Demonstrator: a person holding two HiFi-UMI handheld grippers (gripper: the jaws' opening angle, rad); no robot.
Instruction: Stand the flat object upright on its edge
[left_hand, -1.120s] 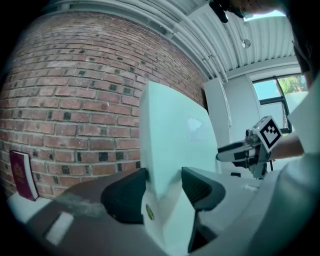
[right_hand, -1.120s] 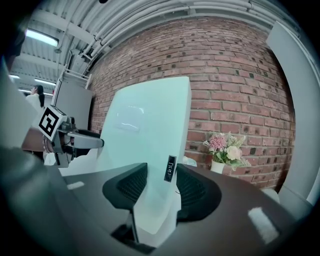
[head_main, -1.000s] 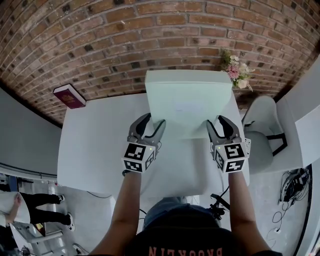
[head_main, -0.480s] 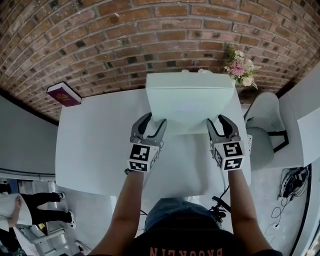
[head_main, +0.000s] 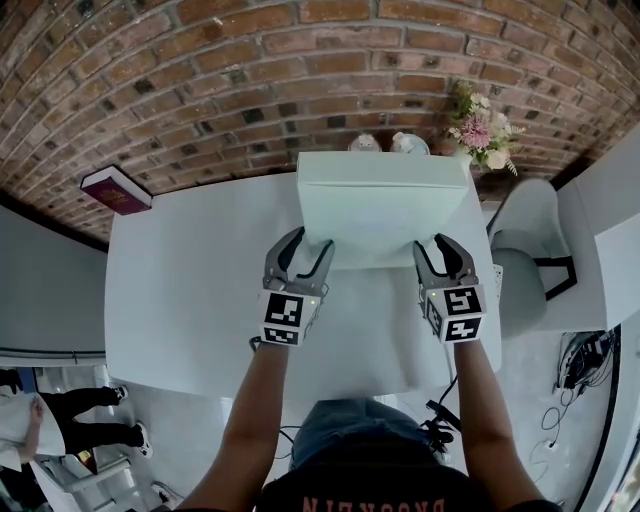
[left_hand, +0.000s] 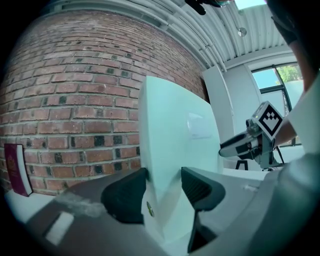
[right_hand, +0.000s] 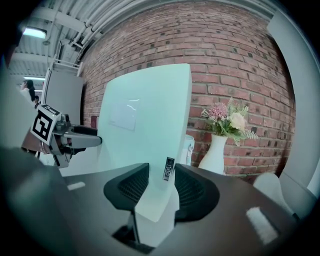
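Observation:
A large flat pale-green box (head_main: 385, 205) rests its near long edge on the white table (head_main: 180, 300) and leans up toward the brick wall. My left gripper (head_main: 311, 240) holds its lower left corner, the pads on either face (left_hand: 162, 187). My right gripper (head_main: 433, 242) holds the lower right corner. Its jaws are closing, with the box's edge and a small label between the pads (right_hand: 161, 185). The box (left_hand: 170, 140) rises tall and nearly upright in the left gripper view. In the right gripper view the box (right_hand: 145, 125) shows a pale sticker on its face.
A maroon book (head_main: 115, 190) lies at the table's far left corner. Two small jars (head_main: 365, 143) stand behind the box. A white vase of flowers (head_main: 478, 125) stands at the far right. A white chair (head_main: 520, 260) is beside the table's right edge.
The box's far edge has risen, so it stands steeper, and jars now show behind it. Both grippers stay on its near corners.

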